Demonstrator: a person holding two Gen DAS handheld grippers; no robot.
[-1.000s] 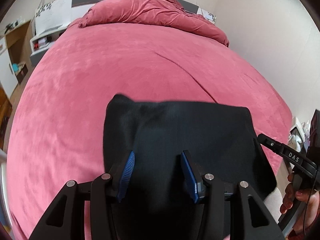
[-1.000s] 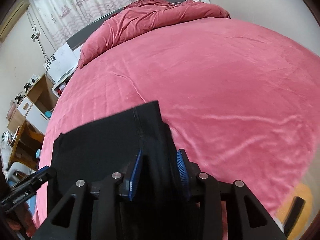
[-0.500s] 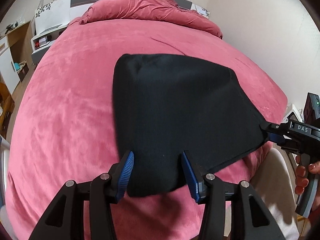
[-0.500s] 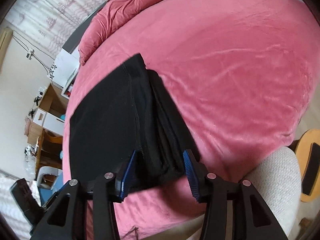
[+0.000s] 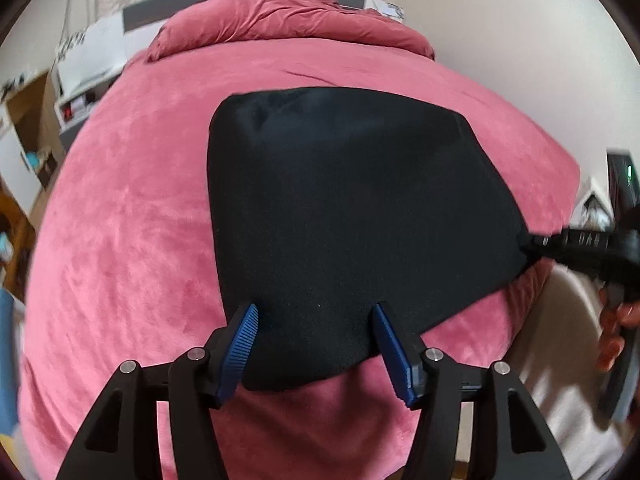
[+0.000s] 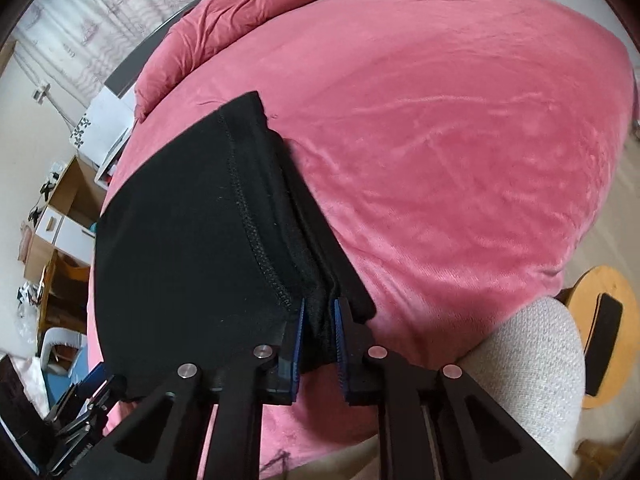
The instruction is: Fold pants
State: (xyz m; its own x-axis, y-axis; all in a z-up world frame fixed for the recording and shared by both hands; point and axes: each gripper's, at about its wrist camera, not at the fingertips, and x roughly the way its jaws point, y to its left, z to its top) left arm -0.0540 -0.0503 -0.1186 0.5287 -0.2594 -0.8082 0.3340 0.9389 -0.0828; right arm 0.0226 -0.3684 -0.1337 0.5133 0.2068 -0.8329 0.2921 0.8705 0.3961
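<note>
Since a second ago the black pants [image 5: 352,216] have gone from bunched up close under both tools to spread out flat across the pink bedspread [image 5: 120,240], and the right gripper [image 6: 318,334], which stood wide half a second back, has narrowed onto the cloth.

From where I stand, the pants lie as a folded, roughly rectangular pad near the foot of the bed, with the rumpled duvet [image 5: 288,28] well apart at the head end. The right gripper pinches the stacked layers at the near right corner, where the stitched seam [image 6: 256,216] runs down to its blue pads [image 6: 298,336]; the layers there look thick and slightly fanned. The left gripper [image 5: 314,338] hovers with its jaws spread wide over the near left edge, the cloth lying between the fingers [image 5: 242,340] but not squeezed by them.

I take this for the setting-down and squaring-up part of a fold, with the garment already doubled over. The next move, as I judge it, calls for the left tool to clamp its corner too, so both near corners can be carried together toward the far edge, kept level so the layers do not slide apart.
</note>
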